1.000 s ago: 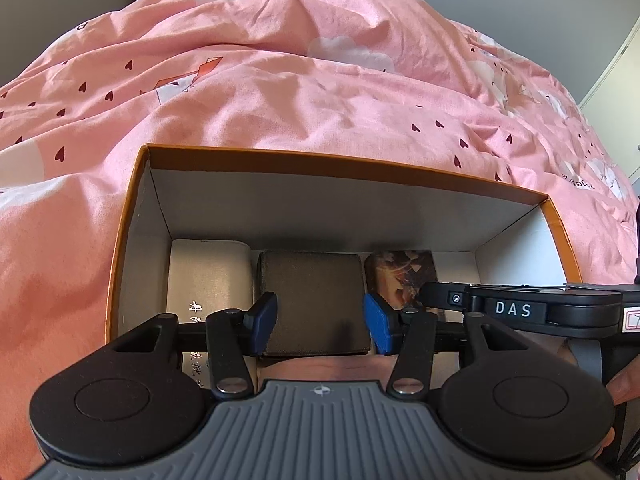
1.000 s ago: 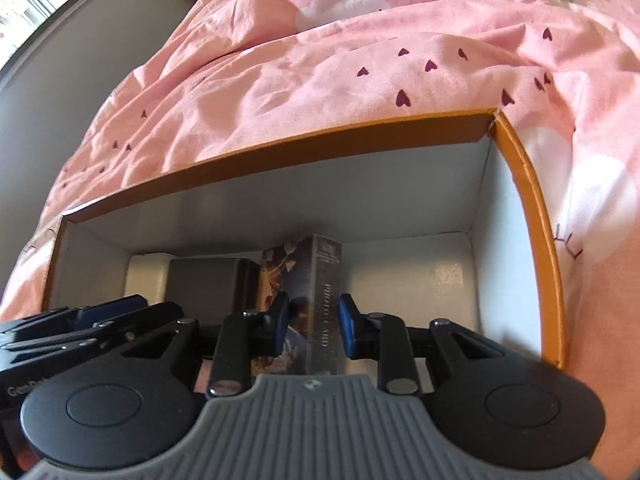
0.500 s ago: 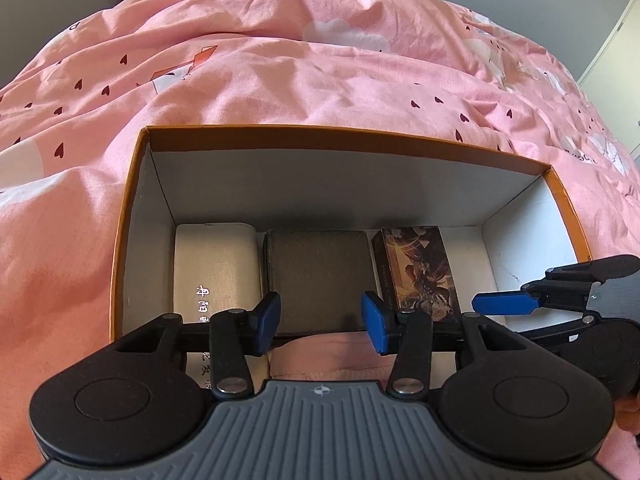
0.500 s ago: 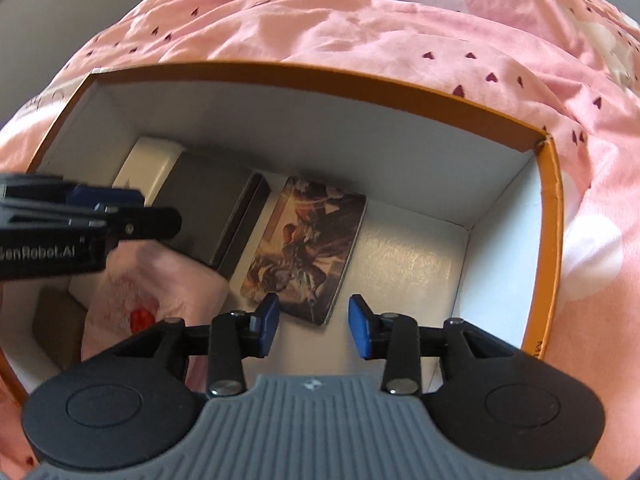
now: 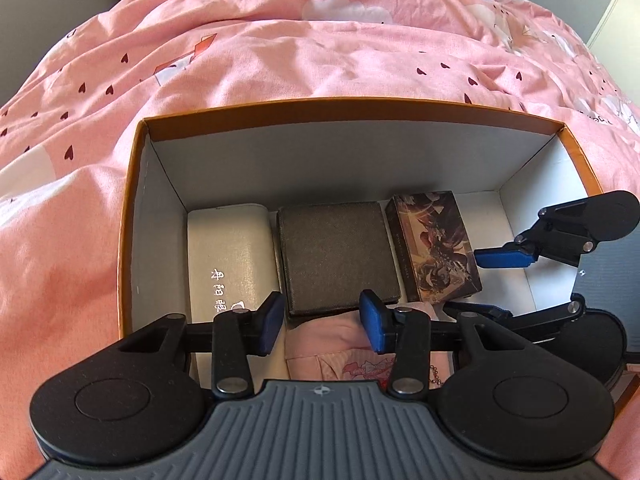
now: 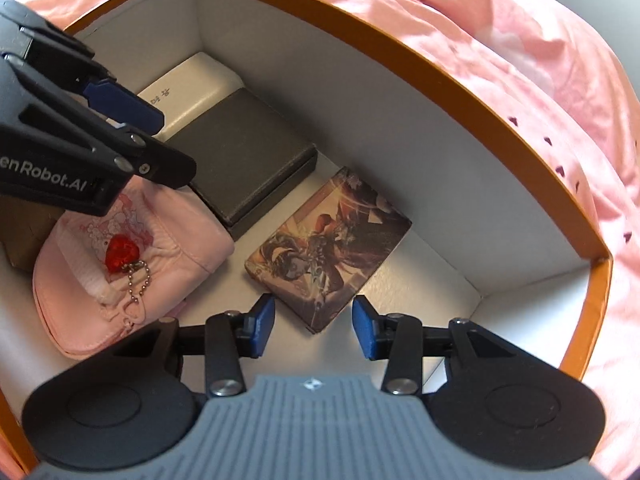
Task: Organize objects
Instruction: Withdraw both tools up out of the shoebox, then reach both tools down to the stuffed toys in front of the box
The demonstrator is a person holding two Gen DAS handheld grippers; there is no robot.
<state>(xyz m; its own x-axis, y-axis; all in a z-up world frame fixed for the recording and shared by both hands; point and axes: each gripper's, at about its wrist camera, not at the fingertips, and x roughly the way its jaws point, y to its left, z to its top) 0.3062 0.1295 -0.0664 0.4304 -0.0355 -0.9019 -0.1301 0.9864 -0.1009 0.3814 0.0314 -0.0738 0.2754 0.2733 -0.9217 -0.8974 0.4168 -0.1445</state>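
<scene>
**A:** Take the left wrist view first. What's packed?

**B:** Inside the orange-rimmed cardboard box with white walls (image 5: 136,216), three things lie flat in a row along the far wall: a white rectangular case with printed characters (image 5: 230,252), a dark grey textured flat box (image 5: 338,254) and an illustrated card box with dark fantasy artwork (image 5: 434,246). The left gripper (image 5: 322,322) hovers above the near edge of the grey box, jaws partly apart and closing, nothing between them.

**A:** And the right wrist view?

**B:** The illustrated card box (image 6: 328,252) lies flat on the box floor, just beside the grey box (image 6: 248,156). The right gripper (image 6: 314,326) sits above its near corner, jaws moderately open, not touching it. A soft pink pouch with a red heart charm on a ball chain (image 6: 128,268) lies nearer the camera, slightly askew, with a brown object (image 6: 24,240) half hidden behind it.

**A:** So how far along?

**B:** I'd judge well along: one row is neat. The pouch looks unsettled, and the floor to the right is bare.
</scene>
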